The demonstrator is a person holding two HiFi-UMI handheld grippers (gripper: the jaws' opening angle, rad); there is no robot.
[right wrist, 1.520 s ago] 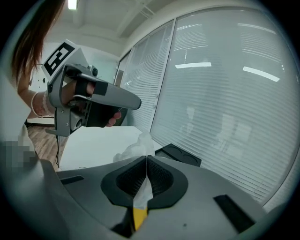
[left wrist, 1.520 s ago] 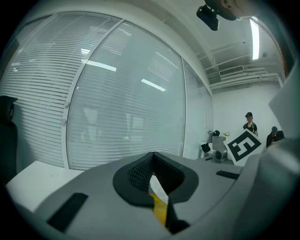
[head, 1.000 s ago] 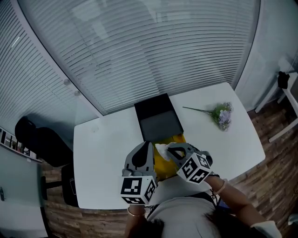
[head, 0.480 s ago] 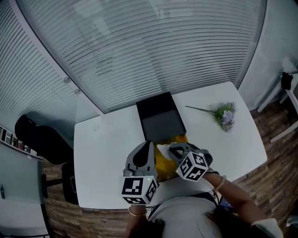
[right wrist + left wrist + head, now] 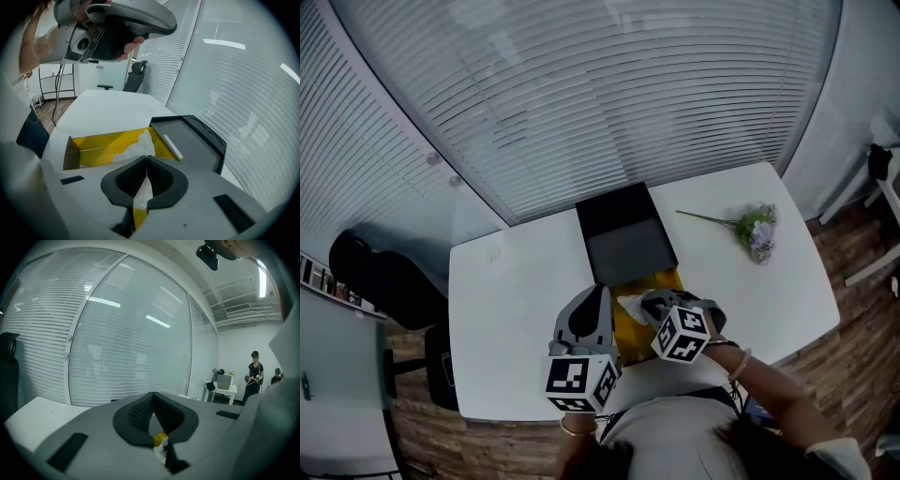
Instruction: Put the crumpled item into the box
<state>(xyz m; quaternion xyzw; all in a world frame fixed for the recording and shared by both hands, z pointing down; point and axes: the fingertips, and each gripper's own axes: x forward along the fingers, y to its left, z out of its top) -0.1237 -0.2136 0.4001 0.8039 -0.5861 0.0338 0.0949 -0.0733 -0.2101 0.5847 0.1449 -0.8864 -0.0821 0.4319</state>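
Observation:
The box (image 5: 649,287) has a yellow inside and stands open near the table's front edge, its black lid (image 5: 625,234) lying flat behind it. A crumpled white paper (image 5: 630,305) hangs over the box's yellow inside (image 5: 101,140). My right gripper (image 5: 645,302) is shut on this paper (image 5: 139,151), which sticks out past the closed jaws (image 5: 146,157). My left gripper (image 5: 598,289) is held just left of the box, jaws together with nothing between them (image 5: 153,393). It also shows high up in the right gripper view (image 5: 117,23).
The white table (image 5: 516,291) carries a small bunch of purple flowers (image 5: 752,231) at the right. Window blinds (image 5: 581,94) run behind the table. A black chair (image 5: 375,277) stands off the left edge. Further back, people stand by a small table (image 5: 225,389).
My right gripper, still holding the paper, has edged slightly left and in over the yellow box. The left gripper has hardly moved.

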